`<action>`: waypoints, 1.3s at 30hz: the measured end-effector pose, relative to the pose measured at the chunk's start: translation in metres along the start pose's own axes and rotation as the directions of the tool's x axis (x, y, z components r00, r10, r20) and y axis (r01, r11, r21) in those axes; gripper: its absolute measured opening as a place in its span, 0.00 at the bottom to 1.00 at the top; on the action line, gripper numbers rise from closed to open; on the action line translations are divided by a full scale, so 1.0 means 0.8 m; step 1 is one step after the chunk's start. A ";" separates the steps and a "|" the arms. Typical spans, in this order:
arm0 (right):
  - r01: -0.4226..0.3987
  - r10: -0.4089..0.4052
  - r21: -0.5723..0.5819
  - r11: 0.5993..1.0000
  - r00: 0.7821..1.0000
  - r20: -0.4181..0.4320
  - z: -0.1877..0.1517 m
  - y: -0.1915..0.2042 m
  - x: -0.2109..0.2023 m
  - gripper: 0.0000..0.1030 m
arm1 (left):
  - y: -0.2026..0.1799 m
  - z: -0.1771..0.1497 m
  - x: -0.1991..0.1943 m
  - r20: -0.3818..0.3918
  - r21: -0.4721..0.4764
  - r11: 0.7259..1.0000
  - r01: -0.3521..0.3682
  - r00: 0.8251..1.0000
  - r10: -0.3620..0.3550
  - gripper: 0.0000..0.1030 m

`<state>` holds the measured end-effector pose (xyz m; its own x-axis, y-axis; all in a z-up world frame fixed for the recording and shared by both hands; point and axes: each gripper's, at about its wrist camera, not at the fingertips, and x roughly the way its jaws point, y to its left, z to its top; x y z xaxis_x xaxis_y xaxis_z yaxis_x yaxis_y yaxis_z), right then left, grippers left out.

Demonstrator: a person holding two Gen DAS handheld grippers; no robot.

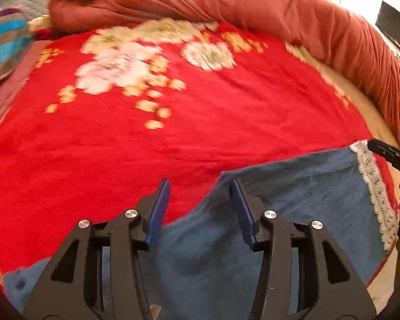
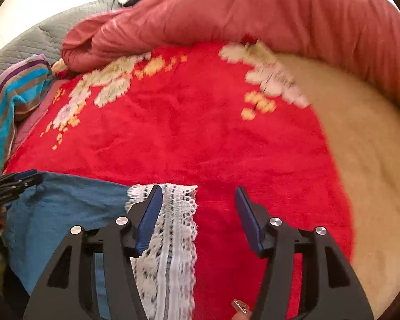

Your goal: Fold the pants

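Blue pants [image 1: 293, 200] with a white lace hem [image 1: 373, 186] lie flat on a red flowered blanket [image 1: 173, 138]. My left gripper [image 1: 200, 186] hovers open over the pants' upper left edge; nothing is pinched between its blue pads. Part of the other gripper's tip [image 1: 392, 154] shows at the right by the lace. In the right wrist view my right gripper [image 2: 197, 190] stands open above the lace hem [image 2: 173, 240], its left pad over the lace and its right pad over the red blanket [image 2: 200, 133]. The blue pants [image 2: 66, 213] spread to the left, where the left gripper's tip [image 2: 13, 184] shows.
A bunched salmon duvet [image 1: 253, 2] runs along the back and right of the bed. A striped cloth [image 1: 5, 40] and a grey quilt [image 2: 40, 37] lie at the far left. A cream part of the blanket [image 2: 360, 146] borders the red on the right.
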<state>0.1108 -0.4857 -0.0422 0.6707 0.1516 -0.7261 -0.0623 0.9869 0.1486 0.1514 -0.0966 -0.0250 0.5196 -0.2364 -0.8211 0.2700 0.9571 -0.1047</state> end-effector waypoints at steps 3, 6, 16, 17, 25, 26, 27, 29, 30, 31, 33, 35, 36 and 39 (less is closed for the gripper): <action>0.022 -0.021 -0.024 0.999 0.998 0.055 -0.009 0.009 -0.034 0.64 | 0.018 -0.013 -0.036 0.048 -0.020 0.998 -0.066 0.997 0.067 0.53; 0.017 -0.013 -0.053 0.998 0.997 0.077 -0.022 0.029 -0.057 0.68 | 0.039 -0.034 -0.071 0.083 -0.075 0.994 -0.084 0.992 0.091 0.59; -0.074 0.066 -0.279 0.957 0.997 -0.038 -0.071 0.170 -0.027 0.73 | 0.018 -0.091 -0.058 -0.036 0.003 0.989 -0.148 0.988 0.148 0.69; -0.071 0.059 -0.299 0.952 0.997 -0.047 -0.072 0.181 -0.021 0.75 | 0.017 -0.091 -0.051 -0.052 0.010 0.988 -0.153 0.987 0.154 0.72; 0.081 -0.118 -0.264 0.961 0.985 -0.127 -0.077 0.157 0.021 0.85 | 0.079 -0.097 -0.037 -0.092 -0.185 0.978 -0.094 0.993 0.078 0.76; 0.100 -0.135 -0.260 0.960 0.984 -0.119 -0.078 0.150 0.018 0.85 | 0.079 -0.098 -0.037 -0.091 -0.189 0.978 -0.090 0.993 0.074 0.76; 0.149 -0.182 -0.266 0.952 0.978 -0.105 -0.079 0.143 0.016 0.85 | 0.079 -0.098 -0.036 -0.089 -0.190 0.978 -0.088 0.993 0.072 0.76; 0.146 -0.177 -0.247 0.958 0.978 -0.108 -0.081 0.130 0.013 0.85 | 0.078 -0.098 -0.033 -0.095 -0.180 0.979 -0.095 0.992 0.079 0.76; 0.141 -0.171 -0.238 0.961 0.979 -0.109 -0.081 0.128 0.013 0.85 | 0.076 -0.098 -0.031 -0.097 -0.173 0.980 -0.100 0.992 0.084 0.76; 0.144 -0.174 -0.241 0.960 0.979 -0.108 -0.083 0.128 0.014 0.85 | 0.075 -0.098 -0.031 -0.098 -0.171 0.980 -0.102 0.991 0.086 0.76; 0.162 -0.195 -0.268 0.950 0.975 -0.101 -0.085 0.133 0.016 0.86 | 0.075 -0.100 -0.033 -0.095 -0.173 0.980 -0.100 0.992 0.084 0.76; 0.155 -0.187 -0.252 0.955 0.976 -0.110 -0.083 0.132 0.017 0.86 | 0.076 -0.100 -0.038 -0.082 -0.181 0.980 -0.086 0.994 0.072 0.76; 0.144 -0.174 -0.236 0.961 0.979 -0.111 -0.081 0.129 0.013 0.86 | 0.076 -0.100 -0.045 -0.068 -0.187 0.979 -0.075 0.996 0.064 0.76; 0.095 -0.112 -0.196 0.976 0.991 -0.077 -0.077 0.124 -0.014 0.86 | 0.077 -0.099 -0.073 -0.025 -0.180 0.981 -0.065 0.998 0.062 0.78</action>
<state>0.0514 -0.3861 -0.0606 0.6144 0.0436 -0.7878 -0.1415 0.9884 -0.0557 0.0731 -0.0106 -0.0277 0.5150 -0.1726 -0.8396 0.0850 0.9850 -0.1504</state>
